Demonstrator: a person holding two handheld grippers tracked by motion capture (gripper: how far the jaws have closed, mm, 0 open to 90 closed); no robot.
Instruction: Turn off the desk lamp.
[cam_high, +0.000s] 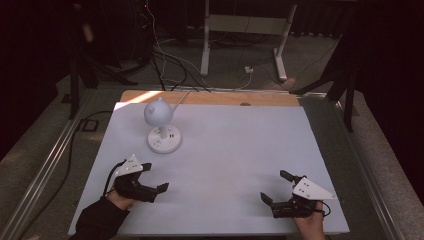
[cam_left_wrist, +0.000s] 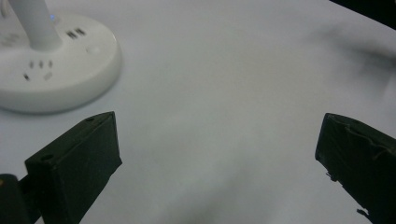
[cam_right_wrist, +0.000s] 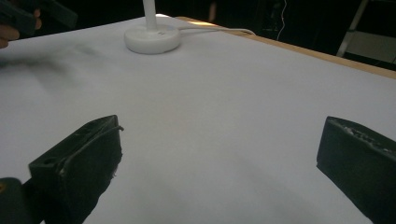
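Observation:
A small white desk lamp (cam_high: 159, 112) stands on a round white base with sockets (cam_high: 164, 139) at the back left of the white table top (cam_high: 235, 150). My left gripper (cam_high: 155, 177) hovers at the front left, just below the lamp, jaws wide apart with nothing between them. In the left gripper view the lamp base (cam_left_wrist: 51, 65) lies just beyond the left jaw. My right gripper (cam_high: 276, 186) sits at the front right, open and empty. The right gripper view has the lamp base (cam_right_wrist: 152, 38) far off across the table.
A white cable (cam_high: 181, 97) runs from the lamp over the table's wooden back edge (cam_high: 210, 97). Black cables and a white frame stand (cam_high: 245, 30) lie on the floor behind. A metal rail (cam_high: 45, 170) runs along the left side.

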